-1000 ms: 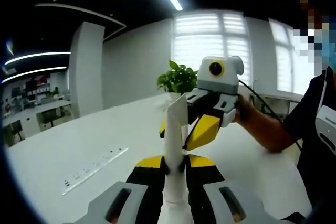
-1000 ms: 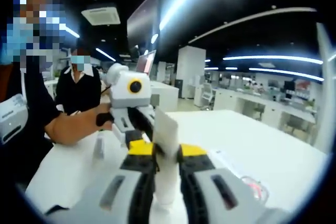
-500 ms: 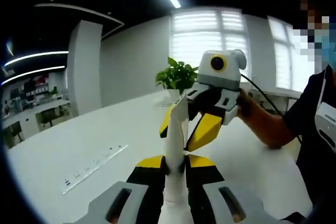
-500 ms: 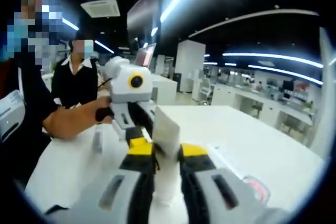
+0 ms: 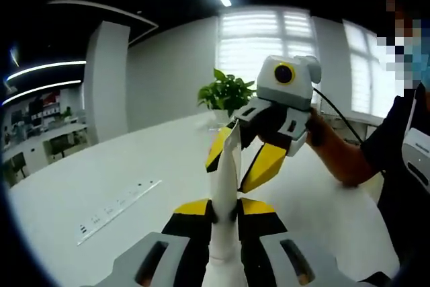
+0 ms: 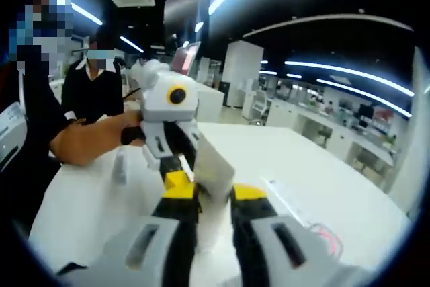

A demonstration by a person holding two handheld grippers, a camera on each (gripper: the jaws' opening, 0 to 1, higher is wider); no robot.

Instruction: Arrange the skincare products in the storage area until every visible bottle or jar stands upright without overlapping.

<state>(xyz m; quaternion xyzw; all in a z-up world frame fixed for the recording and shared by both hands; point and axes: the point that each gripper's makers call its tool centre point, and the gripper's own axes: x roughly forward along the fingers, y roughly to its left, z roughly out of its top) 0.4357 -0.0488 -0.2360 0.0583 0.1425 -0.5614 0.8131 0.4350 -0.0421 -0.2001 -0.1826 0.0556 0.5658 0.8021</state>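
Tube [image 5: 225, 193] of skincare cream, white, is up in the air over the white table [image 5: 101, 186], pinched from both ends. The left gripper [image 5: 225, 208] has its yellow-tipped jaws clamped on the lower part; the right gripper [image 5: 243, 159] comes in from the right with its jaws around the tube's flat crimped top. In the right gripper view, the right gripper [image 6: 206, 196] is closed on that same tube [image 6: 211, 193], with the left gripper [image 6: 176, 166] facing it. Compared with a second ago, the right gripper sits slightly higher and tilted more; the tube leans a touch. A potted plant [image 5: 225, 95] stands behind.
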